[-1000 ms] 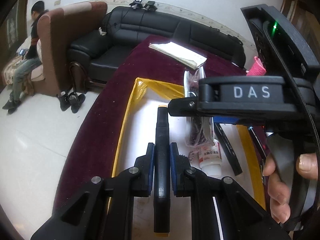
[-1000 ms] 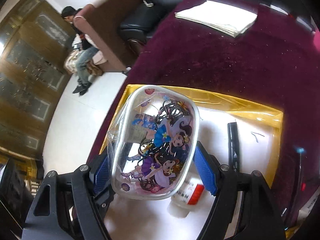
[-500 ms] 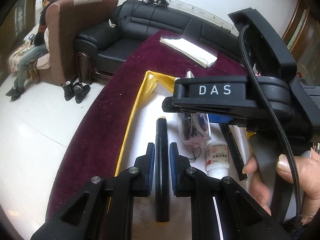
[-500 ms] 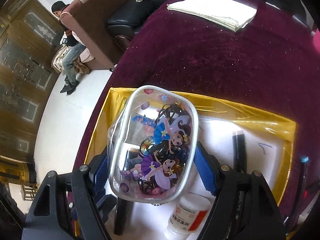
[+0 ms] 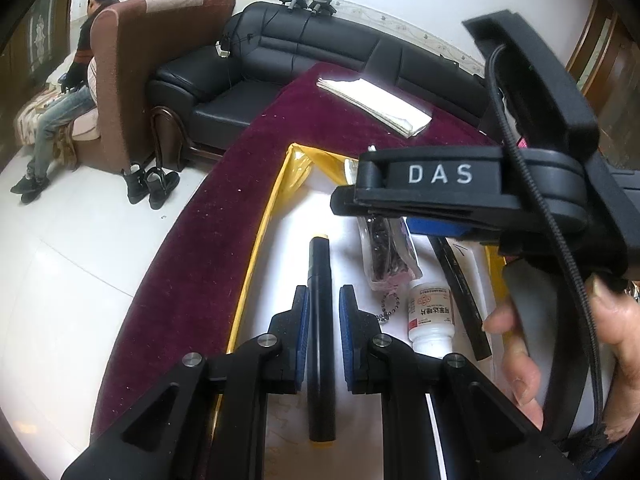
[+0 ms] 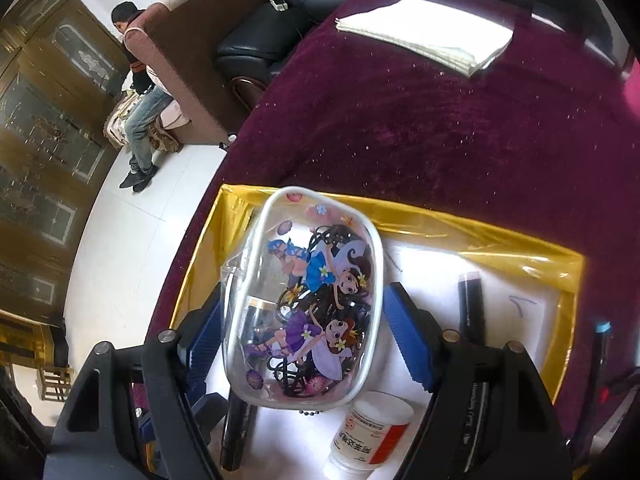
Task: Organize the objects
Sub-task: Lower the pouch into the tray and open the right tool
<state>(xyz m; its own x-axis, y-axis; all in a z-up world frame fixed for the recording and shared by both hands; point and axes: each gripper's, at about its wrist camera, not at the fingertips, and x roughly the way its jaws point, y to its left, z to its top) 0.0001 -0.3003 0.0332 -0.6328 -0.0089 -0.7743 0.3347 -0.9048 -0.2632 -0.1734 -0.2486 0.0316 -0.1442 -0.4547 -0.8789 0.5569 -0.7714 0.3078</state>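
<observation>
My left gripper (image 5: 323, 311) is clamped on the black marker (image 5: 320, 320) — my right gripper (image 6: 302, 334), spread wide, pinches the clear pouch (image 6: 304, 304); a pill bottle (image 6: 370, 436) lies just beneath.

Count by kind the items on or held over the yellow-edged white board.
Black markers: 2, the yellow-capped marker and the plain marker
Clear cartoon pouch: 1
White pill bottle: 1
Total: 4
</observation>
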